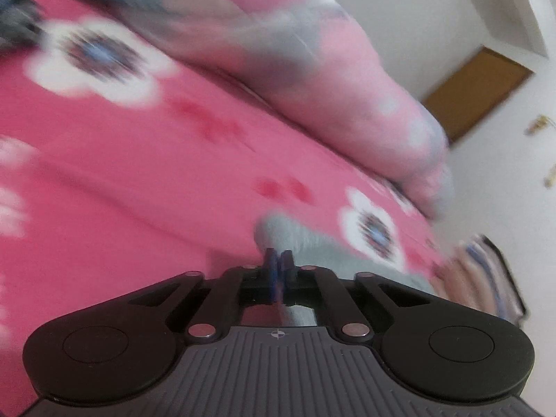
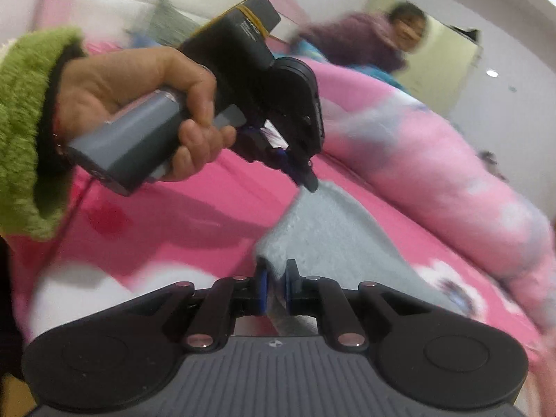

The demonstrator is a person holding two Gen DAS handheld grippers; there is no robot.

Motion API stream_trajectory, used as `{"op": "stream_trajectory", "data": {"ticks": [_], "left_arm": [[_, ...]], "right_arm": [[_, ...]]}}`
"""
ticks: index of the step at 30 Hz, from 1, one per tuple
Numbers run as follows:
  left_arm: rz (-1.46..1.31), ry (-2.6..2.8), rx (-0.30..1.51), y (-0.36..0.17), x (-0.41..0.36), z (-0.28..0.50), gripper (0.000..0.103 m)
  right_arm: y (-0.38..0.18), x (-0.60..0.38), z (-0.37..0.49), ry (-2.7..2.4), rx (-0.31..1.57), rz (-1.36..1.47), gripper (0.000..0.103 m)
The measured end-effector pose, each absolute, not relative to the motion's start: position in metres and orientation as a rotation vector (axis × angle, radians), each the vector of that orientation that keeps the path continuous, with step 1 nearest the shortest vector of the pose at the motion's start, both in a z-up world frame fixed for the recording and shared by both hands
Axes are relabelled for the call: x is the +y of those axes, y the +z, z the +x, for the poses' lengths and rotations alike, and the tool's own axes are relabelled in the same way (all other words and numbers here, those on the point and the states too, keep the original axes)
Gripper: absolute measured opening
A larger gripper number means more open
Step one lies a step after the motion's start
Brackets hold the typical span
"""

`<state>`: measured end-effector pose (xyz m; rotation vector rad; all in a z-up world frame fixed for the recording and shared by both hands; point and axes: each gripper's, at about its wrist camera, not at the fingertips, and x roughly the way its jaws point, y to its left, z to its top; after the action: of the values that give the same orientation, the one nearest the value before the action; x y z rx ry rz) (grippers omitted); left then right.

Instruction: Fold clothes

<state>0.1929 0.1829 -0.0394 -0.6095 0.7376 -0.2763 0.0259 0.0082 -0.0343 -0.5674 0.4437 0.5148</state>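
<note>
No writing can be read anywhere; the small print on the body of the left hand-held gripper (image 2: pixel 310 182) is too blurred to make out, and a yellow band runs round that body.

The task's thing is a pale grey fleecy cloth (image 2: pixel 323 229), lying on a bed (image 2: pixel 215 187) spread with a bright pink sheet printed with white flowers. In the right wrist view one corner of the cloth is pulled up into a peak by the left hand-held gripper, whose jaws are pinched shut on that corner. A hand (image 2: pixel 139 104) in a fuzzy green sleeve (image 2: pixel 24 128) grips its grey handle.

The right hand-held gripper (image 2: pixel 277 283) has its jaws nearly together, the blue pads pressing on a fold of the same cloth near its lower edge.

In the left wrist view, much blurred, the jaws of the left hand-held gripper (image 1: pixel 278 264) are closed tight, with the grey cloth (image 1: pixel 312 253) just beyond them.

A rumpled pink and grey quilt (image 2: pixel 434 146) lies heaped along the far side of the bed. A second person (image 2: pixel 375 41) in a purple top is beyond it.
</note>
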Motion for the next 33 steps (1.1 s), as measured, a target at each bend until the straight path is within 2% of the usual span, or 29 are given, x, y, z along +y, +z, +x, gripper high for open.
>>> {"op": "stream_trajectory", "data": {"ticks": [4, 7, 8, 9, 10, 12, 13, 15, 18, 23, 26, 33], "left_arm": [[-0.655, -0.104, 0.703, -0.042, 0.258, 0.18, 0.0], [-0.643, -0.064, 0.729, -0.055, 0.267, 0.175, 0.0], [-0.626, -0.075, 0.732, -0.057, 0.263, 0.173, 0.004], [-0.609, -0.087, 0.735, -0.058, 0.259, 0.172, 0.007], [-0.592, -0.098, 0.738, -0.06, 0.255, 0.17, 0.016], [-0.537, -0.148, 0.716, -0.051, 0.233, 0.165, 0.027], [-0.506, -0.172, 0.699, -0.045, 0.221, 0.163, 0.03], [-0.448, -0.229, 0.662, -0.032, 0.194, 0.161, 0.042], [-0.366, -0.319, 0.635, -0.016, 0.149, 0.164, 0.055], [-0.234, -0.437, 0.672, -0.001, 0.056, 0.187, 0.077], [-0.183, -0.503, 0.729, -0.003, -0.002, 0.208, 0.078], [-0.002, -0.676, 0.812, -0.023, -0.136, 0.247, 0.082]], "right_arm": [[-0.044, 0.055, 0.037, 0.553, 0.48, -0.502, 0.011], [-0.063, 0.064, 0.059, 0.504, 0.562, -0.416, 0.015], [-0.064, 0.057, 0.06, 0.514, 0.575, -0.375, 0.015], [-0.064, 0.049, 0.06, 0.524, 0.587, -0.334, 0.02], [-0.058, 0.038, 0.05, 0.548, 0.553, -0.3, 0.033], [-0.042, 0.01, 0.028, 0.582, 0.463, -0.249, 0.051], [-0.034, -0.009, 0.014, 0.585, 0.399, -0.225, 0.054], [-0.019, -0.051, 0.003, 0.558, 0.359, -0.153, 0.058], [-0.01, -0.13, -0.005, 0.366, 0.352, 0.006, 0.059], [-0.029, -0.257, -0.001, -0.076, 0.313, 0.307, 0.062], [-0.046, -0.298, 0.016, -0.189, 0.35, 0.356, 0.063], [-0.075, -0.351, 0.046, -0.094, 0.459, 0.508, 0.063]]}}
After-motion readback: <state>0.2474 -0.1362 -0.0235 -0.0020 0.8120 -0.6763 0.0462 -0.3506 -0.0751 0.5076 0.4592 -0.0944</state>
